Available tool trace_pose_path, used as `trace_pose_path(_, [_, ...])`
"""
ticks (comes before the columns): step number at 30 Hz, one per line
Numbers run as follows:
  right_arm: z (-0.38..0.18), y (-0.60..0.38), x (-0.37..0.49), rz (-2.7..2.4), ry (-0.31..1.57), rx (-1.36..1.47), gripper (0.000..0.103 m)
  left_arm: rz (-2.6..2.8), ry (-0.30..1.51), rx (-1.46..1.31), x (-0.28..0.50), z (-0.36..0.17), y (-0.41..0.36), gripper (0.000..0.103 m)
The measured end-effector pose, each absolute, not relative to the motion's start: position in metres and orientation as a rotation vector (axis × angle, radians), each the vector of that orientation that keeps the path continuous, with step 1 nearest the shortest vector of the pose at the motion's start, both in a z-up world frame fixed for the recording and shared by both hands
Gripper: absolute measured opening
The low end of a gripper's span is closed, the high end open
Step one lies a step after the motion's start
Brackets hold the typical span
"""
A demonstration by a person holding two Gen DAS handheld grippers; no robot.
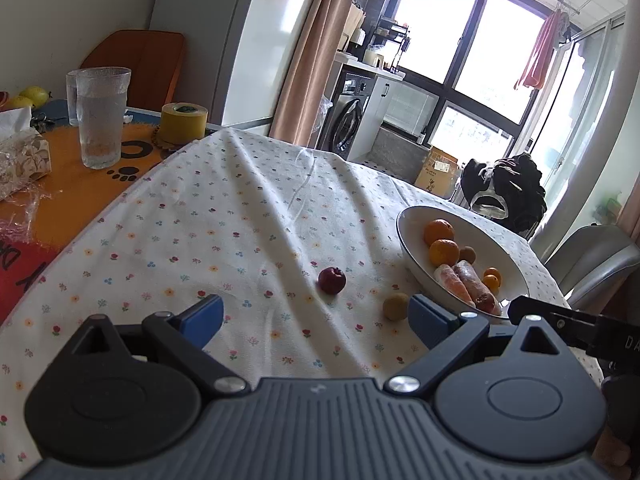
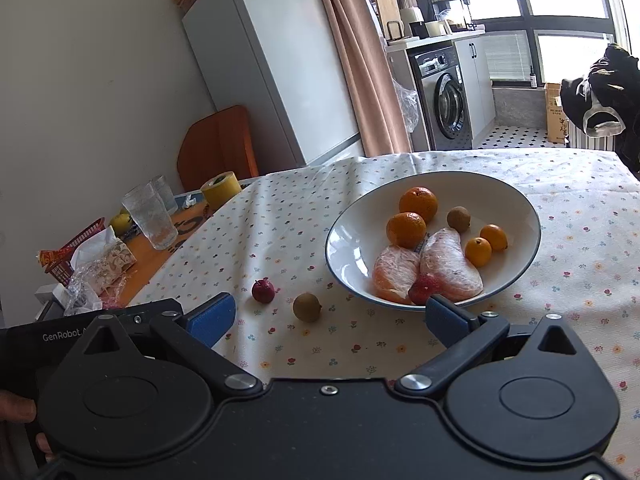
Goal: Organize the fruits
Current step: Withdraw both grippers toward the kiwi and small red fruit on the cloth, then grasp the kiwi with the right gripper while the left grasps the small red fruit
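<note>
Left gripper point(image 1: 316, 316) hangs over the floral cloth point(image 1: 224, 216), blue pads spread wide, nothing between them. Right gripper point(image 2: 330, 318) likewise spread and empty, low over the same cloth.

Right wrist view: white bowl point(image 2: 520, 200) at about 1 o'clock from the gripper, its near rim just beyond the right pad. Inside: two oranges point(image 2: 418, 203) at the back, a brown longan point(image 2: 458, 218) at 3 o'clock of them, two kumquats point(image 2: 479, 251) beyond that, two wrapped pomelo wedges point(image 2: 448, 270) in front, a red fruit point(image 2: 424, 288) at the near rim.

Loose on the cloth, outside the bowl: a dark red fruit point(image 2: 263, 290) at 11 o'clock from the gripper, and a second brown longan point(image 2: 307, 307) just at 3 o'clock of it, apart from it, near the bowl's 8 o'clock edge.

Left wrist view: same dark red fruit point(image 1: 331, 280) dead ahead at 12; loose longan point(image 1: 395, 308) touching distance from the right pad, bowl point(image 1: 408, 224) at 2 o'clock.

Off the cloth, at 10 o'clock: glasses point(image 1: 102, 120), yellow tape roll point(image 1: 184, 122).
</note>
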State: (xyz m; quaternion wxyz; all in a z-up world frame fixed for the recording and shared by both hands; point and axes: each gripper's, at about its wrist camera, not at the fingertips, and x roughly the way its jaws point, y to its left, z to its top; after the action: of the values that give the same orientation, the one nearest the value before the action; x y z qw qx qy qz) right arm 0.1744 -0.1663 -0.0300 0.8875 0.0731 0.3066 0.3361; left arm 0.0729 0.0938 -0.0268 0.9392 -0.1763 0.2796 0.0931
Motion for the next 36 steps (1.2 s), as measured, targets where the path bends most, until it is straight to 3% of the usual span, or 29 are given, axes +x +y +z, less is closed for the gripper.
trace_pose_path(3, [-0.032, -0.157, 0.174, 0.717, 0.645, 0.146, 0.101, 0.201, 0.576, -0.359, 0.073, -0.030, 0.097, 0.098])
trace_pose_path(11, [-0.043, -0.136, 0.179, 0.738, 0.680, 0.120, 0.083, 0.203, 0.573, -0.367, 0.074, -0.036, 0.107, 0.097])
trace_pose_path(25, [-0.055, -0.109, 0.198, 0.747, 0.722, 0.109, 0.063, 0.189, 0.557, -0.358, 0.090, -0.041, 0.113, 0.095])
trace_pose_path(29, [-0.058, -0.099, 0.203, 0.760, 0.733, 0.092, 0.050, 0.185, 0.561, -0.355, 0.098, -0.043, 0.115, 0.089])
trace_pose_path(34, [-0.065, -0.088, 0.208, 0.753, 0.739, 0.072, 0.049, 0.199, 0.575, -0.381, 0.106, -0.049, 0.121, 0.080])
trace_pose_path(36, [-0.069, -0.085, 0.211, 0.753, 0.746, 0.066, 0.044, 0.198, 0.576, -0.386, 0.108, -0.050, 0.122, 0.075])
